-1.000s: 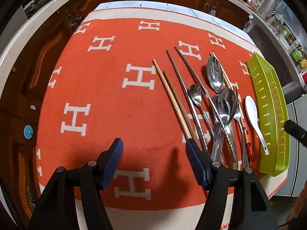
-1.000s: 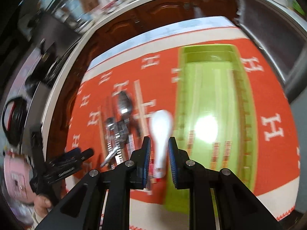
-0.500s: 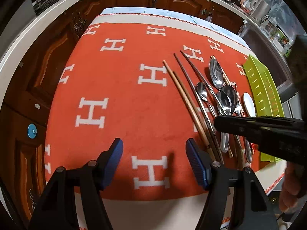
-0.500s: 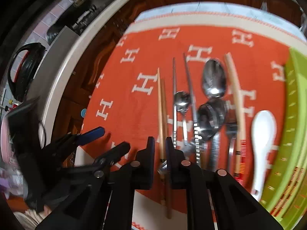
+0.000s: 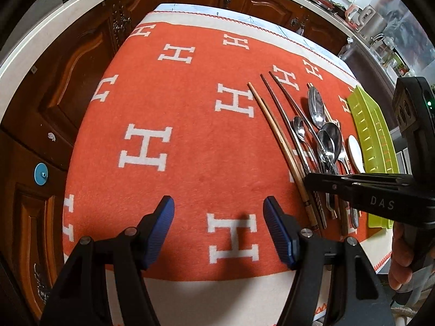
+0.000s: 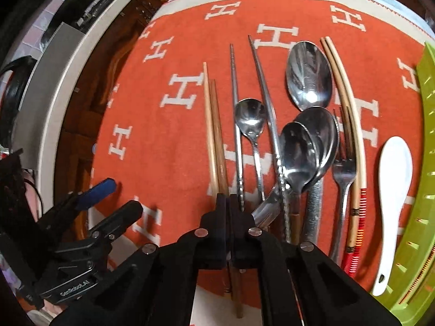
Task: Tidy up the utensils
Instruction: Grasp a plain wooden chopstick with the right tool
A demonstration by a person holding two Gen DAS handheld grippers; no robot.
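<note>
Several utensils lie in a row on the orange cloth (image 6: 174, 141). My right gripper (image 6: 227, 198) points steeply down, its jaws closed around the thick end of the wooden chopsticks (image 6: 213, 125), the leftmost pair, which still rest on the cloth. To their right lie metal chopsticks (image 6: 235, 103), a small spoon (image 6: 250, 116), larger spoons (image 6: 308, 76), a fork (image 6: 344, 171), pale chopsticks with red-wrapped ends (image 6: 350, 108) and a white ceramic spoon (image 6: 394, 179). The green tray (image 6: 426, 135) is at the far right. My left gripper (image 5: 218, 222) hangs open over bare cloth, left of the wooden chopsticks (image 5: 274, 133).
The cloth-covered table has dark wooden cabinets (image 5: 68, 81) around its left and far sides and a pale countertop edge (image 6: 54, 103). A hand (image 5: 402, 260) holds the right gripper (image 5: 307, 182) at the table's near right corner. Kitchen clutter stands at the far right.
My right gripper swung left from above the white spoon to the wooden chopsticks, dropped lower, and its jaws came together. It now reaches into the left wrist view. The left gripper drifted slightly.
</note>
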